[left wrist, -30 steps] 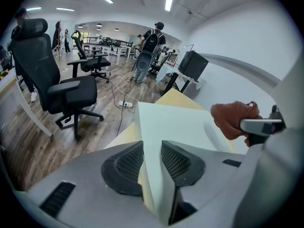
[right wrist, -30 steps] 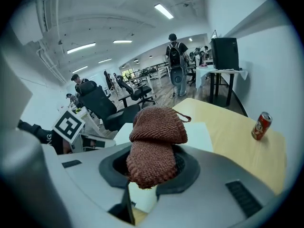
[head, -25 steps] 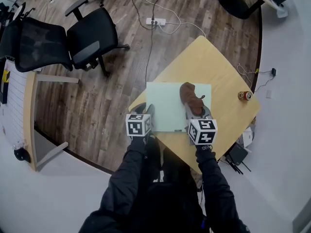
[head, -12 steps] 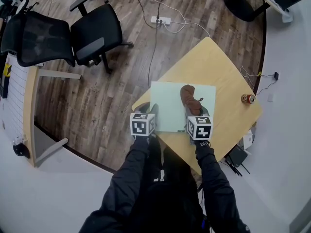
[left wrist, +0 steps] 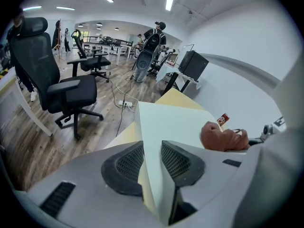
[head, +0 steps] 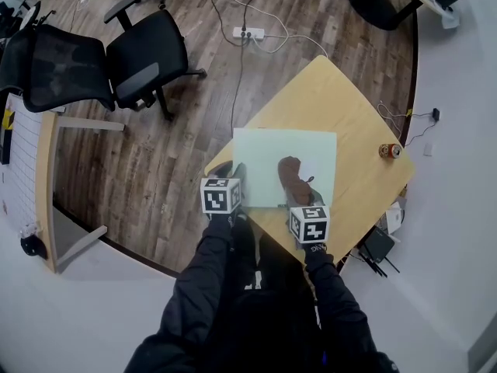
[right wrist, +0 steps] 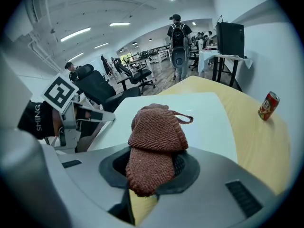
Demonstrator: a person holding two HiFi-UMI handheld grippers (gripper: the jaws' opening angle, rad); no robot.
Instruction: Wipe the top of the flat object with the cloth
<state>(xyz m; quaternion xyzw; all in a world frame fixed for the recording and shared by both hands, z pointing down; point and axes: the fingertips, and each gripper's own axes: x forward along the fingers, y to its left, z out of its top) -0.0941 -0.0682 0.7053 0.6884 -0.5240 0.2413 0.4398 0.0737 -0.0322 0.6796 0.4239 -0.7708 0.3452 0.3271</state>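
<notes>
L tool (head: 231, 174) grips board (head: 264, 162) edge, R tool (head: 300, 198) holds cloth (head: 293, 174) on it.

Rough knitted cloth (right wrist: 156, 132), smooth matt board (head: 260, 158), wooden table (head: 334, 99).

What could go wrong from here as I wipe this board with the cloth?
The left gripper clamps the board at one edge only, near the table edge, so a hard stroke might twist or slide it. The right gripper pinches one end of the cloth; the bunched rest could roll or pull free. A wide stroke to the right might reach the can.
</notes>
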